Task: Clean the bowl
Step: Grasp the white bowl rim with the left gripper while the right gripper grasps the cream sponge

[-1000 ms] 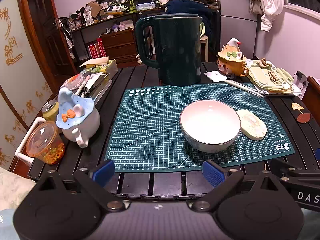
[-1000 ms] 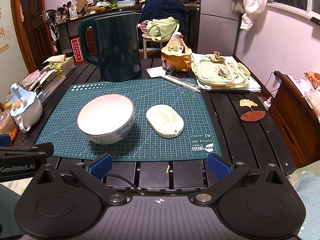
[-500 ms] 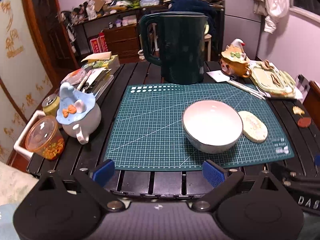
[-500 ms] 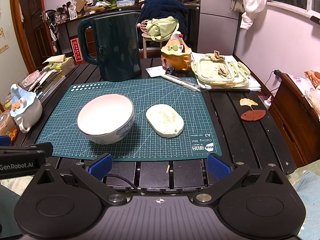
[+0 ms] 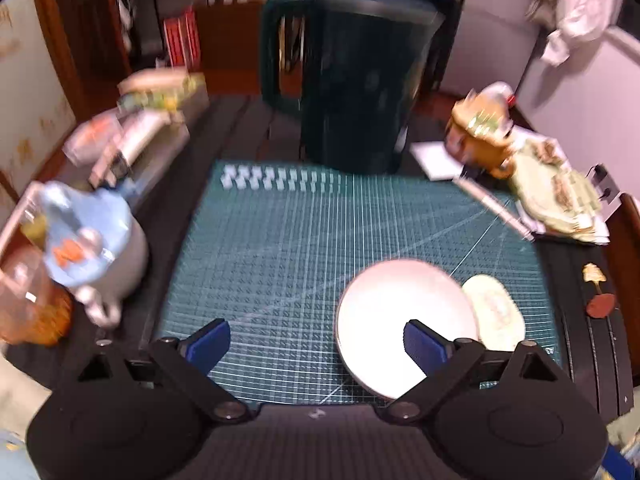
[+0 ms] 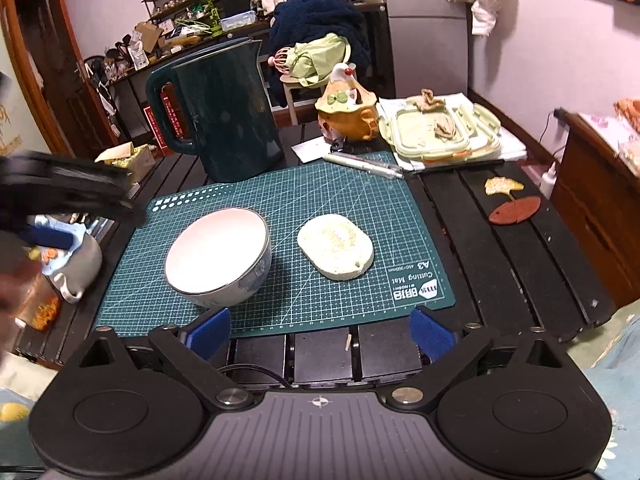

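Note:
A white bowl (image 6: 218,254) with a bluish outside stands on the green cutting mat (image 6: 280,208); it also shows in the left wrist view (image 5: 396,320), blurred. A pale oval sponge (image 6: 336,246) lies on the mat just right of it, also in the left wrist view (image 5: 494,312). My left gripper (image 5: 318,344) is open above the mat's near part, its right finger over the bowl's near rim. It appears blurred at the left of the right wrist view (image 6: 60,200). My right gripper (image 6: 320,332) is open and empty over the table's front edge, short of the mat.
A dark green jug (image 6: 224,120) stands behind the mat. A blue-lidded teapot (image 6: 68,264) and an orange-filled jar (image 5: 28,304) are at the left. An orange teapot (image 6: 348,112), stacked green lids (image 6: 440,128), pens (image 6: 364,162) and a leaf ornament (image 6: 508,204) are at the right.
My left gripper has moved quickly forward and up over the mat, so the bowl now sits by its right finger and the view is blurred. My right gripper rose and tilted down slightly.

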